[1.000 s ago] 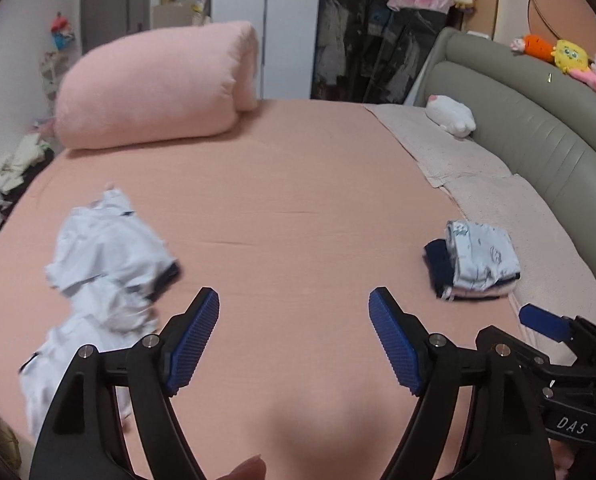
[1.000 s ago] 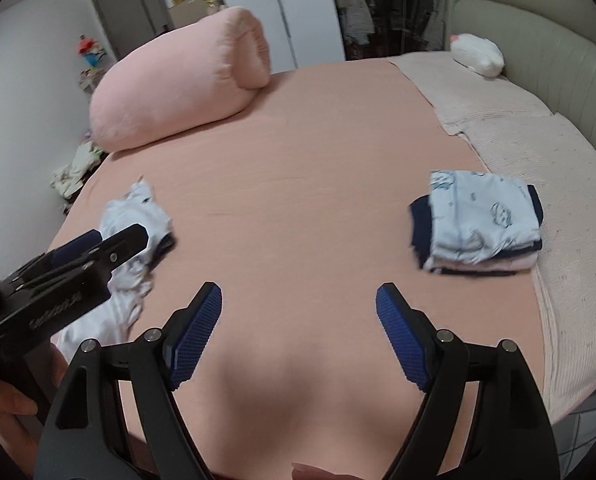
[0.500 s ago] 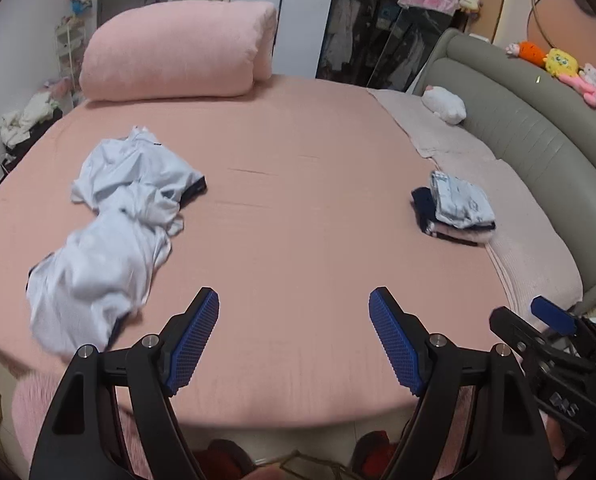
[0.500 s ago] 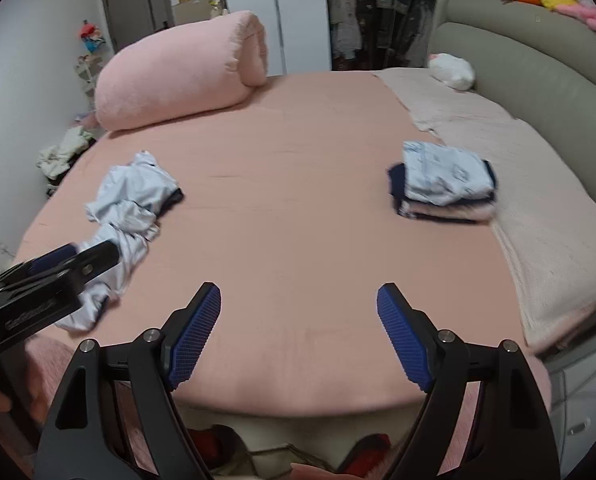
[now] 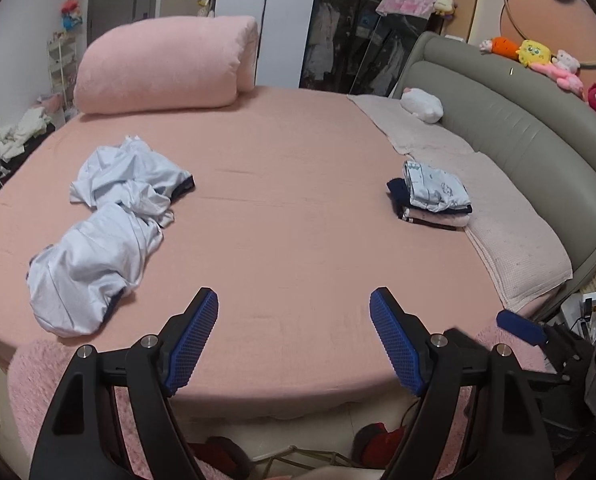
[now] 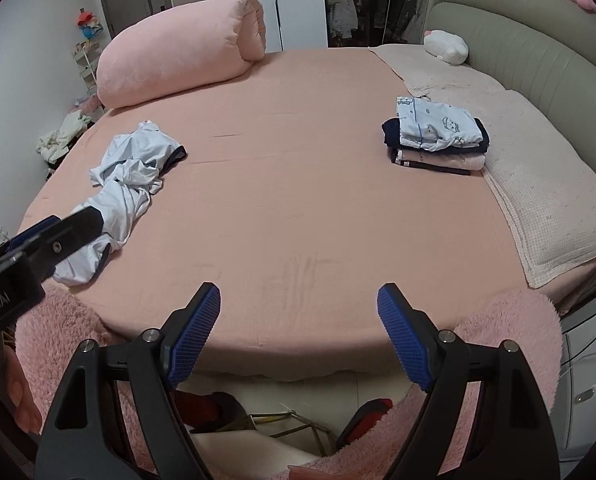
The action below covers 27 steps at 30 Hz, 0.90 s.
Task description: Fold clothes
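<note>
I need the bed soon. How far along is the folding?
Done: a folded stack sits on the bed's right side. In hand: nothing; the left tool and right tool are both open and empty, back at the bed's near edge. Left: the crumpled white clothes on the left side, unfolded.

A round bed with a salmon-pink sheet (image 5: 298,216) fills the room. A curved grey padded headboard (image 5: 530,152) stands at its right side, with plush toys (image 5: 534,54) on top. A big rolled pink blanket (image 5: 165,68) lies at the far edge. Behind are white wardrobe doors (image 5: 241,12) and a dark glass-front closet (image 5: 350,40).
</note>
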Available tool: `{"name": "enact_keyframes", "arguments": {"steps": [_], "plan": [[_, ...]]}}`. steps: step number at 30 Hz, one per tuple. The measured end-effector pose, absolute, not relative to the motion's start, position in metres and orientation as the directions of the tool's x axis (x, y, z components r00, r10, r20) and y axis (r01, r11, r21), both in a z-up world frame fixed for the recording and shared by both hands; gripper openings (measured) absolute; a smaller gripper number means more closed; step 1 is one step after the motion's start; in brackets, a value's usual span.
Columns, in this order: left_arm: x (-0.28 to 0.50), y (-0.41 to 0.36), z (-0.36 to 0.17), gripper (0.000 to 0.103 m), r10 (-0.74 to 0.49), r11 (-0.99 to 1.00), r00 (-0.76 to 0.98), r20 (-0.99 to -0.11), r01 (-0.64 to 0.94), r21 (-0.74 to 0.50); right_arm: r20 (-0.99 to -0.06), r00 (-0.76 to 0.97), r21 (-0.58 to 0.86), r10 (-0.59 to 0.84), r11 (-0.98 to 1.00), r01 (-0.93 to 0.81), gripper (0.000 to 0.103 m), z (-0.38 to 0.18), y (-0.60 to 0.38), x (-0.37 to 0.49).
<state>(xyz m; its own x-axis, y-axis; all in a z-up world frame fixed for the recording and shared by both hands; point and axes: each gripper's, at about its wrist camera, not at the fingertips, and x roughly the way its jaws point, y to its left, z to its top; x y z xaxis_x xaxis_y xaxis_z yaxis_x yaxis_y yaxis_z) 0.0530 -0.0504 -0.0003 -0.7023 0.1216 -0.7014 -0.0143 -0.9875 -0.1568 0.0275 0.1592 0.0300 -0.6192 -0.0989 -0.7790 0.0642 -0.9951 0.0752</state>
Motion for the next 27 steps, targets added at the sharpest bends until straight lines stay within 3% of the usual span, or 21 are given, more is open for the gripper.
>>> {"name": "enact_keyframes", "arguments": {"steps": [27], "plan": [[0.033, -0.037, -0.031, 0.081, 0.215, -0.970, -0.622, -0.753, -0.047, -0.238, -0.788, -0.611, 0.040, -0.069, -0.997, 0.061, 0.083, 0.019, 0.185, 0.009]]}}
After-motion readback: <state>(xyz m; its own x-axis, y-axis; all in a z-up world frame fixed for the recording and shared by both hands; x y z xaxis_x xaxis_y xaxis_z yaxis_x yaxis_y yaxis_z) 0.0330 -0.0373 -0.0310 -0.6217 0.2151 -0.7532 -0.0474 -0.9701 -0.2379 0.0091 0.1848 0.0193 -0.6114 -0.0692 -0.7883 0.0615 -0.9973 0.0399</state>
